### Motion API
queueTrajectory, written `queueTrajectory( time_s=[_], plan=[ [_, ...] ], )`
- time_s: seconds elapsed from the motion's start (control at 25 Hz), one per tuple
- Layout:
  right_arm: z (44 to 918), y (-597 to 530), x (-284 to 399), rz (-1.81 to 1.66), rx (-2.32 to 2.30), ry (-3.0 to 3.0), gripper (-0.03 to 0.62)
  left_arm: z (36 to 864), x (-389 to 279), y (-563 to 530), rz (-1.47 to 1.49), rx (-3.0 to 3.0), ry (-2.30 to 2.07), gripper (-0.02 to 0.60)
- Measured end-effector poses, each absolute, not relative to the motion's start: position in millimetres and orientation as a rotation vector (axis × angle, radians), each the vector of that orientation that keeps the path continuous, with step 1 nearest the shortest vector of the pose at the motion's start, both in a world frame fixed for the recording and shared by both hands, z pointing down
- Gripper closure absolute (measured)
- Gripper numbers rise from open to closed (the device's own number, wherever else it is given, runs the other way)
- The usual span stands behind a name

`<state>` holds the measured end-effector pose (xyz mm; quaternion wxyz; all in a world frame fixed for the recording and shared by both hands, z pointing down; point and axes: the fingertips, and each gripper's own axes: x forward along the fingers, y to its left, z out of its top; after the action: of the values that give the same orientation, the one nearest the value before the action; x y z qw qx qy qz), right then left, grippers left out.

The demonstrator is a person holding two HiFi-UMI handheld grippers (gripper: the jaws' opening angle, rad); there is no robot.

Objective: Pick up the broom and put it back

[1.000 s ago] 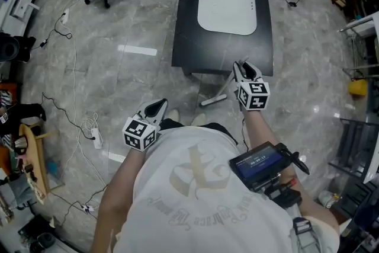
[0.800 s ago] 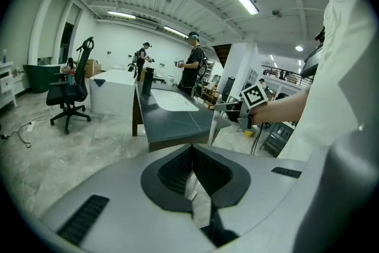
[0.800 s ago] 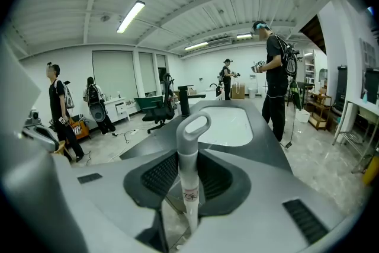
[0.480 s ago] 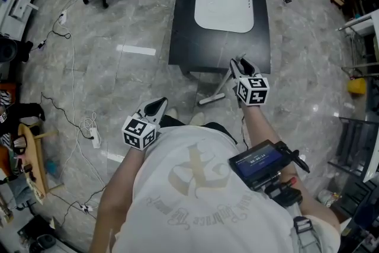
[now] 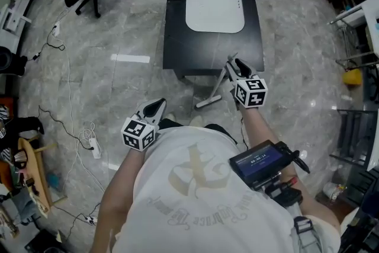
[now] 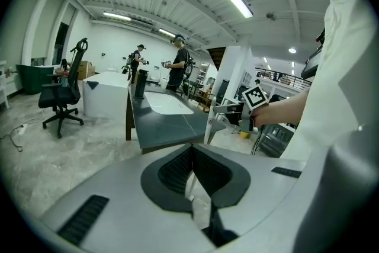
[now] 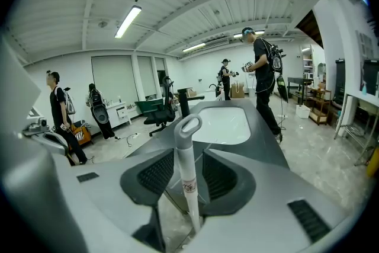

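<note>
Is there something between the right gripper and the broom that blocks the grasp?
Nothing visible blocks it. The broom handle already stands between the jaws of the right gripper, which have just been opening and do not press it.

We see right gripper [image 7: 188,163] jaws just opened further, now wide apart. Broom handle [image 7: 187,178], white with grey loop end, upright between them, unclamped. Beyond: dark table [image 7: 263,136], white inset [image 7: 225,124]; person [image 7: 263,77] walking at right.

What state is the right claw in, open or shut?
Open, just widened: right claw pads stand clear of the broom handle between them.
</note>
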<state>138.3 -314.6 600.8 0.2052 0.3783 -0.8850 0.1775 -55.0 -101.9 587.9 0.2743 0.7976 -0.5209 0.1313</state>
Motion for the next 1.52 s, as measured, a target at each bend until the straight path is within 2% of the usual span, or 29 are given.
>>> queueTrajectory(
  time_s=[0.6, 1.04, 1.52],
  plan=[
    [572, -282, 159, 0.478, 1.237, -2.435, 0.436, 586, -60, -116, 0.355, 2.258, -1.225, 0.569],
    [543, -222, 176, 0.479, 1.333, -2.475, 0.551, 582, -38, -131, 0.377, 2.377, -1.034, 0.569],
    [552, -147, 177, 0.559, 1.316, -2.483, 0.576, 585, 1, -125, 0.432, 2.453, -0.843, 0.569]
  ],
)
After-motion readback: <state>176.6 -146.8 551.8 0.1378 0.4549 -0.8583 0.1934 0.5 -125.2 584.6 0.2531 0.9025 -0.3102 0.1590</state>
